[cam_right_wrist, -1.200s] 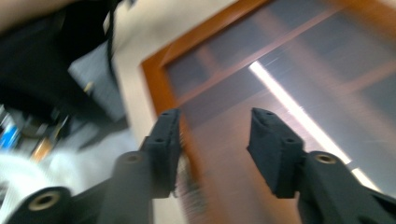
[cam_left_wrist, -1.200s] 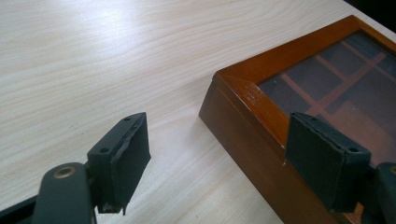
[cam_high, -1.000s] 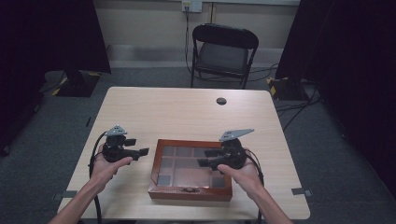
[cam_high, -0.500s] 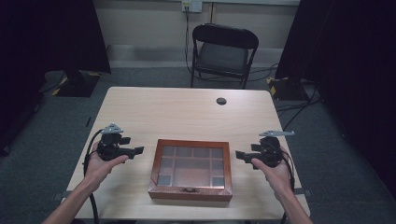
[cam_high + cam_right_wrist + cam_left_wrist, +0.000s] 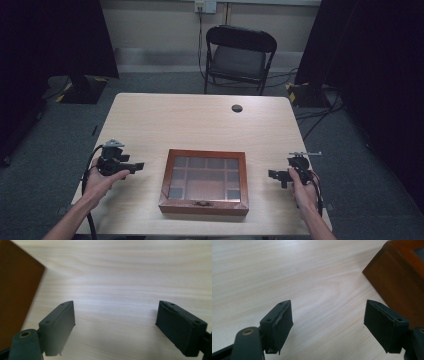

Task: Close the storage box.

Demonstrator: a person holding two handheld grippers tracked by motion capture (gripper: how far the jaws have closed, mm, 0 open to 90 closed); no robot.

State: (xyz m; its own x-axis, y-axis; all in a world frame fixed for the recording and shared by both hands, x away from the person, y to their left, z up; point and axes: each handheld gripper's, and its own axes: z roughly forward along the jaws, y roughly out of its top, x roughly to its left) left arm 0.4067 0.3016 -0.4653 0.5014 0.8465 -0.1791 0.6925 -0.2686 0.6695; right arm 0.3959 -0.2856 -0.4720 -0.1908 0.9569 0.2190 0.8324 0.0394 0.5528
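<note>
While both grippers, left [image 5: 137, 165] and right [image 5: 274, 175], gape empty, bare table [image 5: 200, 125] separates their fingers from the box [image 5: 204, 206] edges.

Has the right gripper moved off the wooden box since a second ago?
Yes. The right gripper has moved right, off the wooden box, toward the table's right edge.

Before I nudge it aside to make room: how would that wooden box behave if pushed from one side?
The wooden box looks stiff and probably fairly heavy. Sitting low and flat on the table, it should slide, not tip. Its lid seems to have glass panes, so push gently.
</note>
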